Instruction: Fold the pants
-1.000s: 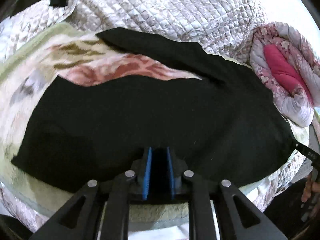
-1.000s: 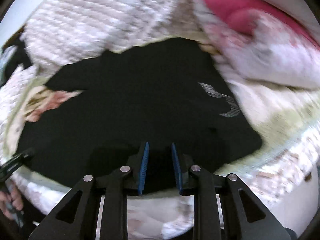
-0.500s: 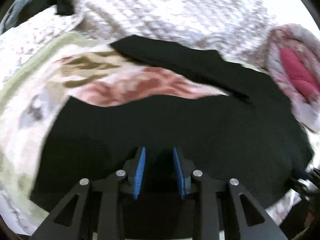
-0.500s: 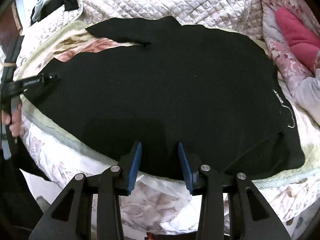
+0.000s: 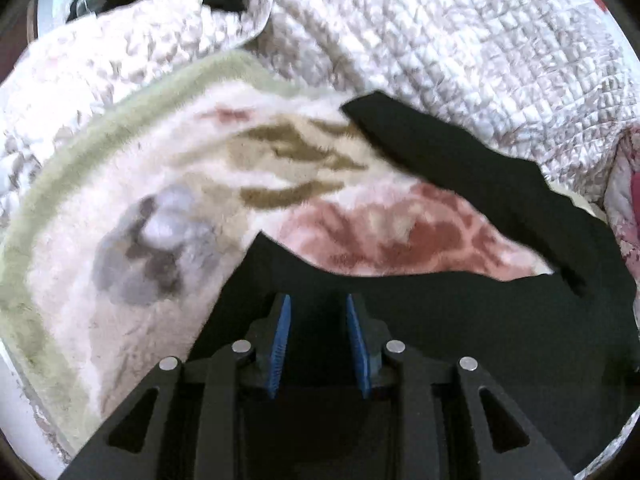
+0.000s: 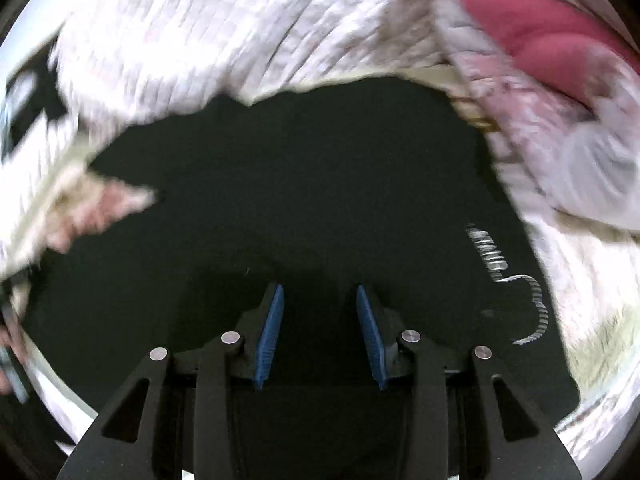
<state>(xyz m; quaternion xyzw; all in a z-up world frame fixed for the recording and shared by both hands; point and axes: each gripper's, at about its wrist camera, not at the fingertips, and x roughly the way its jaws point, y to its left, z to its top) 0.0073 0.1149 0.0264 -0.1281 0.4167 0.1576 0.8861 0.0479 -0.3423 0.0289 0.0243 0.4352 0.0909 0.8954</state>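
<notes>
Black pants (image 5: 460,320) lie spread flat on a bed. One leg (image 5: 460,160) angles off toward the back, so patterned blanket shows between the legs. My left gripper (image 5: 317,298) hovers over the near leg close to its left end; it is open, with only flat fabric showing under the gap. In the blurred right wrist view the pants (image 6: 320,160) fill the middle, with a white print (image 6: 496,256) near their right edge. My right gripper (image 6: 319,288) stands open above the near edge, nothing pinched between its blue pads (image 6: 272,328).
A fleecy floral blanket (image 5: 160,200) with a green border lies under the pants. A white quilted cover (image 5: 440,40) is bunched behind. Rolled pink bedding (image 6: 520,32) sits at the back right. A hand (image 6: 8,344) shows at the left edge of the right wrist view.
Both grippers' jaws have spread wider. The left view has slid left along the pants, exposing more blanket. The right view swung out, then back over the pants' right part, blurred.
</notes>
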